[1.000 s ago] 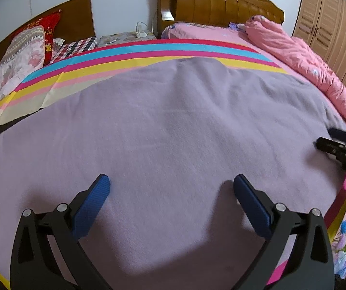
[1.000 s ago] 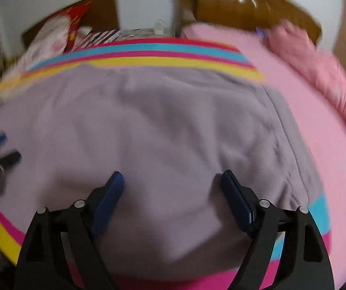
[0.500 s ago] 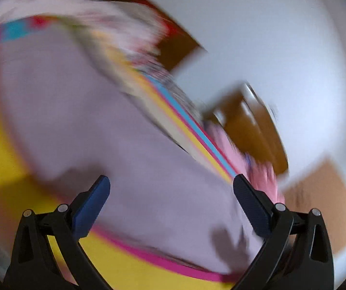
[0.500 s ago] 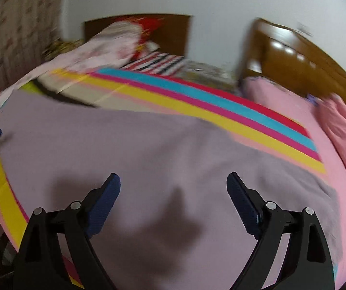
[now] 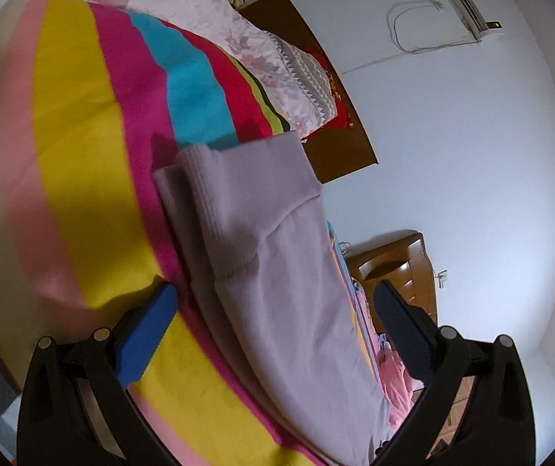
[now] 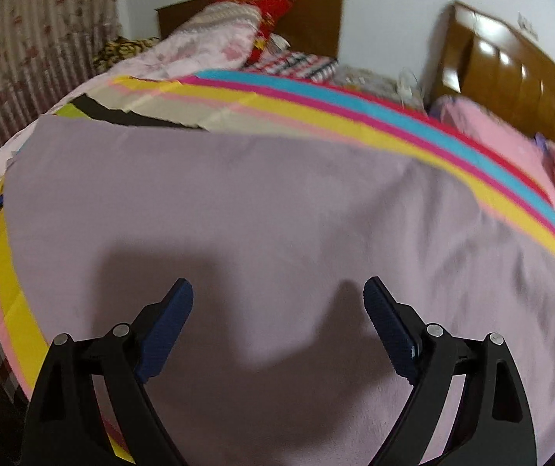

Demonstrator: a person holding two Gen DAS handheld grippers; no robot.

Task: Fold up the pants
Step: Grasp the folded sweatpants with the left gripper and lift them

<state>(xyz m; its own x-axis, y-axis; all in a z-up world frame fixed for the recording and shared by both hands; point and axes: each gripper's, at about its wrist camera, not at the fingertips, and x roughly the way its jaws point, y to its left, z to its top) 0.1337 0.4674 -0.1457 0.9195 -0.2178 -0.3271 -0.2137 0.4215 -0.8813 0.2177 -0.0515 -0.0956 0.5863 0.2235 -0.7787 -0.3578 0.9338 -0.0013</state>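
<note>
Lilac pants (image 6: 277, 209) lie spread flat on the striped bedspread (image 6: 452, 143), filling the space right under and ahead of the right gripper (image 6: 277, 299). Its jaws have just been opening and stand wide, nothing between them. Left gripper (image 5: 275, 303), rolled sideways, also wide open and empty, with the pants' hemmed end (image 5: 238, 178) just ahead of its tips. Looks like the reach before a fold: next, each gripper needs to drop to an edge and pinch it.
</note>
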